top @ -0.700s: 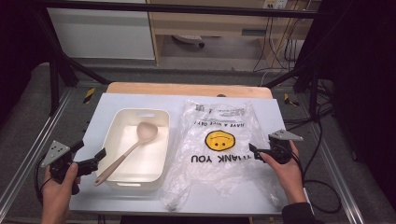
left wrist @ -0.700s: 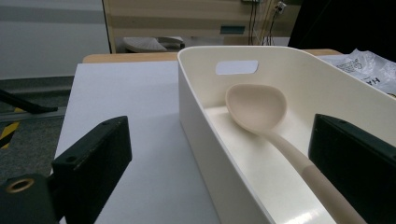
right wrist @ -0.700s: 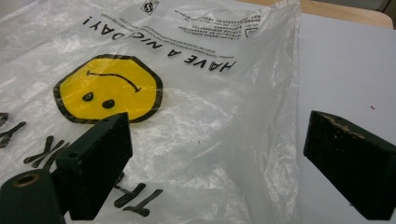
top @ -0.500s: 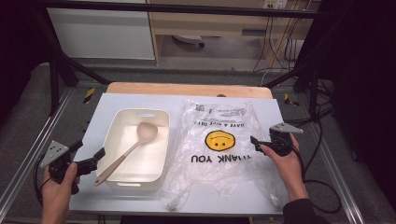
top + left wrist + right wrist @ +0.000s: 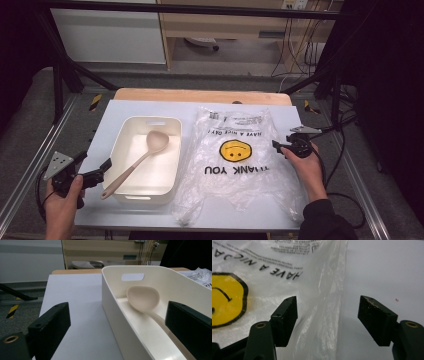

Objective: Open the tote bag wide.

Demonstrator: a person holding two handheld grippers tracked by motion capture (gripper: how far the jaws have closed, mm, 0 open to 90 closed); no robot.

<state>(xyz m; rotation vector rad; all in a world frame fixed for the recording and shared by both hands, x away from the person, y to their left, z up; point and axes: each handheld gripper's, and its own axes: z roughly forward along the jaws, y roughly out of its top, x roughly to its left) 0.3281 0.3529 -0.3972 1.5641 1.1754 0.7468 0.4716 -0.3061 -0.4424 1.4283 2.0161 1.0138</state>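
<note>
Right gripper (image 5: 278,146) has moved forward and inward since the earlier frame; jaws apart, now straddling the bag (image 5: 235,165) edge, clamping nothing. Left gripper (image 5: 103,168) unchanged, jaws wide apart, tub (image 5: 131,150) wall between them, spoon (image 5: 135,162) inside the tub just ahead.

A white-topped table (image 5: 125,112) carries everything, with a strip of bare wood (image 5: 200,95) showing along its far edge. On the left half sits a cream rectangular bin (image 5: 131,134), flat on the surface. Just beside it, to the right, a clear plastic bag (image 5: 240,170) lies spread out flat, printed with a yellow smiley and "THANK YOU", its lower end reaching the near edge.
</note>
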